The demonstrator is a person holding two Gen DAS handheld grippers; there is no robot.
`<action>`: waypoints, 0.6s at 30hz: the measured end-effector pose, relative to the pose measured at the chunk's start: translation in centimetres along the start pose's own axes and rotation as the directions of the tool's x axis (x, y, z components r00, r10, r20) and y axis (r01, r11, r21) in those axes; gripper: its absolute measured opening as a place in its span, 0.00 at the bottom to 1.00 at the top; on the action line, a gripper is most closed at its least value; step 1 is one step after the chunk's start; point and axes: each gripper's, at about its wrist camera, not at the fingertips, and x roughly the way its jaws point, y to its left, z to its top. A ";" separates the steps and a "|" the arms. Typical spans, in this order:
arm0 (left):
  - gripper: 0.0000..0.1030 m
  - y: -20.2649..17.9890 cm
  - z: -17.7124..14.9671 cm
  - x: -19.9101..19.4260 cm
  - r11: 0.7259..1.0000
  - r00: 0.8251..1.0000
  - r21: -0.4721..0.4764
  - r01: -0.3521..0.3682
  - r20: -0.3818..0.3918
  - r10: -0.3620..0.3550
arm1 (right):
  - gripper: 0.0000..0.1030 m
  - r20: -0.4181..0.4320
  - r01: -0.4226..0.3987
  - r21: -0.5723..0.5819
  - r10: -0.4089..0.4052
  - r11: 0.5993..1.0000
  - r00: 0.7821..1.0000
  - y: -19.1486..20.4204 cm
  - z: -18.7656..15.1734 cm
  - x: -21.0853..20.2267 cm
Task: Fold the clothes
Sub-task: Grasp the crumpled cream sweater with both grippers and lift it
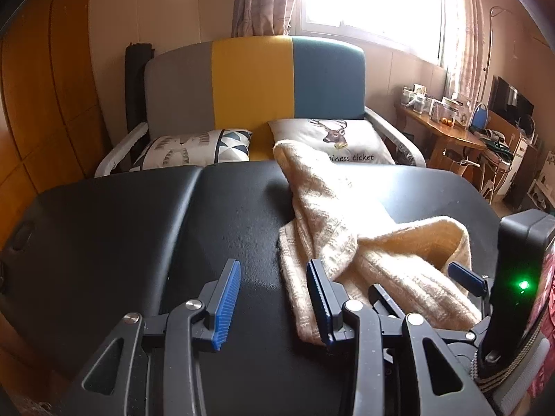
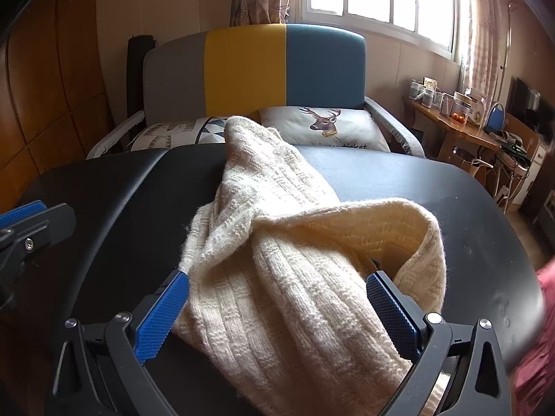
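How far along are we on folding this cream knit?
Done: little. The cream knit lies bunched on the black table, no neat fold visible. In hand: the right gripper is open, straddling the knit's near end; the left gripper is open over bare table beside it. Left: grasp, spread flat, fold.

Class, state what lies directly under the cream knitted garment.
The cream knitted garment rests on the black padded table, between the open right claw's fingers. Whatever lies beneath its folds is covered.
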 end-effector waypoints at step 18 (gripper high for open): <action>0.43 2.6 -3.0 4.7 0.958 0.936 -0.142 0.248 -0.220 -0.275 | 1.00 -0.027 -0.134 0.042 0.135 0.990 0.990 -2.6 -1.1 -0.7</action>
